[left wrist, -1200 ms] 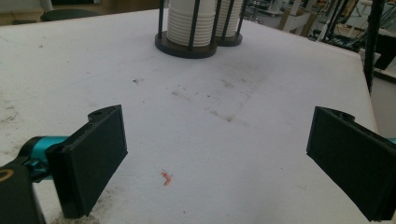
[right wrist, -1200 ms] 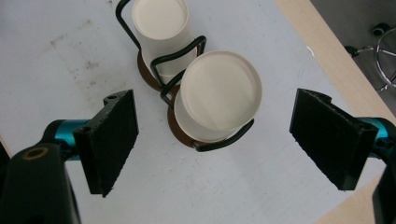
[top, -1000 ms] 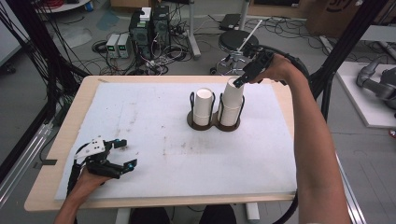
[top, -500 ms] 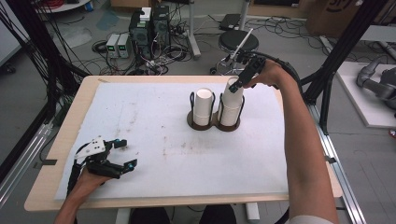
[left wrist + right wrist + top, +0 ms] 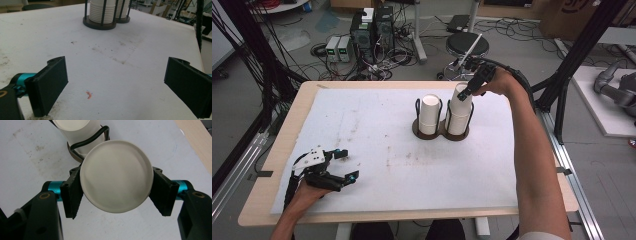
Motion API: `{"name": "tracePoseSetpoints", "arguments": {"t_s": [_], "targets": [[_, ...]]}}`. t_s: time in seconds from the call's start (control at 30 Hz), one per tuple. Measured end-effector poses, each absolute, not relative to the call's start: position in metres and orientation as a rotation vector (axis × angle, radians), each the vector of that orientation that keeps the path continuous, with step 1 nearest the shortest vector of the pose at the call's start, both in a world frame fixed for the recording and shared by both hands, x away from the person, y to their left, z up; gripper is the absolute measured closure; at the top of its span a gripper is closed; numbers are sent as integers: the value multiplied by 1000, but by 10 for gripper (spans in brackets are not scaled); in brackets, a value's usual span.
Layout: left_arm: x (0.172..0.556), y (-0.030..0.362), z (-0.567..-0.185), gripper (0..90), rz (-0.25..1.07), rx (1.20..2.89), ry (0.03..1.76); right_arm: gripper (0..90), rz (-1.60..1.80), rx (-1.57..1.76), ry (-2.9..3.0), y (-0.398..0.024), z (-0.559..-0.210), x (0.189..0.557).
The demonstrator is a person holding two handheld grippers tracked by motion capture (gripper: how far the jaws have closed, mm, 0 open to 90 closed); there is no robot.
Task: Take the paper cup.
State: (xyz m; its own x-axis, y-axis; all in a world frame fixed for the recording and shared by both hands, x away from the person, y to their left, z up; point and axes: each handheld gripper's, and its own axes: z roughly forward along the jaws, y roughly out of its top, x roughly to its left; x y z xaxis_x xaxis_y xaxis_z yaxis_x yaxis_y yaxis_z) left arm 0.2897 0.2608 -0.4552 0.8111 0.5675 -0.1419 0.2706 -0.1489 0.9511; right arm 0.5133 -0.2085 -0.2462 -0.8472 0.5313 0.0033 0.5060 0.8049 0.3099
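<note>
Two cup stacks (image 5: 459, 112) in wire holder (image 5: 443, 131), right claw (image 5: 468, 94) just clenched on one, left claw (image 5: 343, 165) released.

Tool (image 5: 116, 85) jaws wide apart over white table (image 5: 140, 50), stacked cups (image 5: 101, 11) in holder (image 5: 100, 25) beyond

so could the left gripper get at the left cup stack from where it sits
Probably yes. The left gripper rests open at the near left of the table, and only bare white mat lies between it and the left cup stack. The right gripper is closed on the right stack's top cup, off that path.
</note>
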Motion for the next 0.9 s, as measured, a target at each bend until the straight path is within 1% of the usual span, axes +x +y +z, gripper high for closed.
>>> {"name": "tracePoseSetpoints", "arguments": {"t_s": [0.5, 0.9], "targets": [[290, 261, -455, 49, 298, 1746, 652, 363, 446, 810, 2882, -208, -240, 510], [289, 259, -455, 49, 303, 1757, 652, 376, 562, 812, 2808, -215, -212, 502]]}}
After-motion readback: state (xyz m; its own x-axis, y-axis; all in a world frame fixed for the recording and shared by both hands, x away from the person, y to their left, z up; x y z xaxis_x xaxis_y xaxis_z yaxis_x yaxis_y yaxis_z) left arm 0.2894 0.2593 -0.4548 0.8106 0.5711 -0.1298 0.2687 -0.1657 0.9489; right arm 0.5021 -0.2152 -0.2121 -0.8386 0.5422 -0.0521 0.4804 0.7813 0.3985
